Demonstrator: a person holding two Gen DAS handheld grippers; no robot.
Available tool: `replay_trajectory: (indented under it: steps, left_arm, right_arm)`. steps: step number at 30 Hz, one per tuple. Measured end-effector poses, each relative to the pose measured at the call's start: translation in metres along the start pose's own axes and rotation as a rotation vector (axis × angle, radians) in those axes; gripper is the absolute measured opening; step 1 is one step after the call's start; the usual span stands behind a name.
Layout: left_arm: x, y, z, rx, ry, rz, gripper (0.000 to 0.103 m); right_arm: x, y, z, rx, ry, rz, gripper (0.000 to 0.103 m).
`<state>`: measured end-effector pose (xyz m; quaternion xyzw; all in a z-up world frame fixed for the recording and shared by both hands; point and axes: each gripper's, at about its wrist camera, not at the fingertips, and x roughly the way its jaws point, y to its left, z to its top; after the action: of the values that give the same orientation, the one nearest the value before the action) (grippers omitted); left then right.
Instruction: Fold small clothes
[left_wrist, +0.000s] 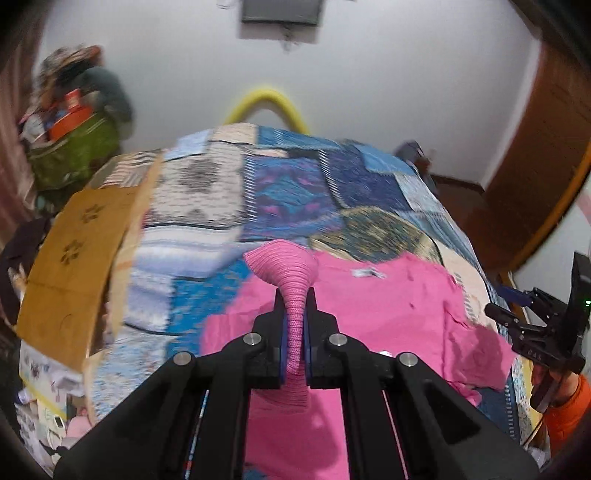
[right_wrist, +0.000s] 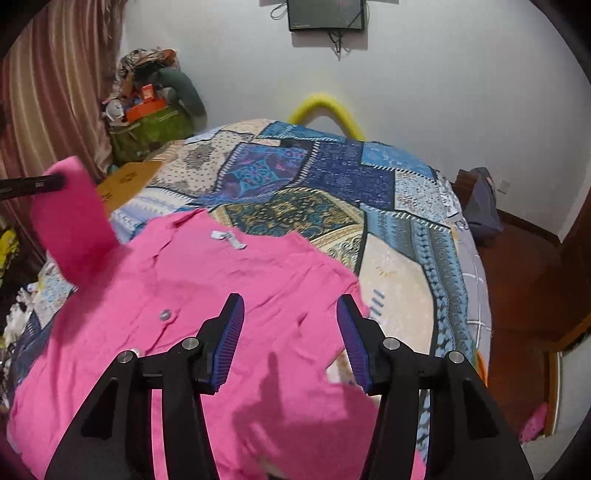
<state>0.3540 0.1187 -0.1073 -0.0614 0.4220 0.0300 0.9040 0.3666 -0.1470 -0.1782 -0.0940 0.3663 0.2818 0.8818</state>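
A bright pink shirt (right_wrist: 221, 295) lies spread on the bed, with a white neck label (right_wrist: 229, 238) and a grey button (right_wrist: 165, 315) showing. My left gripper (left_wrist: 295, 295) is shut on the shirt's ribbed pink sleeve cuff (left_wrist: 291, 269), which stands up between the pads. In the right wrist view that sleeve (right_wrist: 70, 221) hangs lifted at the left from the left gripper (right_wrist: 37, 182). My right gripper (right_wrist: 290, 317) is open above the shirt's right side, with nothing between its blue pads. It also shows at the right edge of the left wrist view (left_wrist: 506, 317), held by a hand in an orange sleeve.
A blue patchwork bedspread (right_wrist: 295, 177) covers the bed. A cardboard box (left_wrist: 74, 258) sits at the bed's left edge. A green bag (right_wrist: 151, 129) of clutter and a curtain (right_wrist: 48, 92) stand beyond it. A yellow foam tube (right_wrist: 325, 107) arches behind the bed. Wooden floor (right_wrist: 517, 295) lies to the right.
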Motion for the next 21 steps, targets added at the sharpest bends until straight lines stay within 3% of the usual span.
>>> replay_trajectory:
  steps: [3, 6, 8, 10, 15, 21]
  left_arm:
    - [0.022, -0.032, -0.005, 0.048, 0.072, -0.054, 0.006]
    - [0.035, -0.056, -0.013, 0.075, 0.144, -0.119, 0.017]
    - [0.03, -0.065, -0.017, 0.106, 0.111, -0.125, 0.029]
    - [0.023, -0.066, -0.02, 0.133, 0.069, -0.086, 0.041]
    - [0.011, -0.031, -0.025, 0.101, 0.018, -0.038, 0.052]
    - [0.039, 0.045, -0.057, 0.004, 0.088, 0.081, 0.054]
  right_arm:
    - [0.0, 0.005, -0.007, 0.001, 0.005, 0.028, 0.048]
    - [0.002, 0.01, -0.013, -0.006, 0.016, 0.052, 0.048]
    - [0.005, 0.016, -0.015, -0.017, 0.026, 0.074, 0.048]
    - [0.008, 0.022, -0.017, -0.028, 0.032, 0.089, 0.048]
    - [0.021, 0.042, -0.016, -0.042, 0.055, 0.154, 0.048]
    - [0.061, 0.062, -0.02, -0.019, 0.117, 0.209, 0.048]
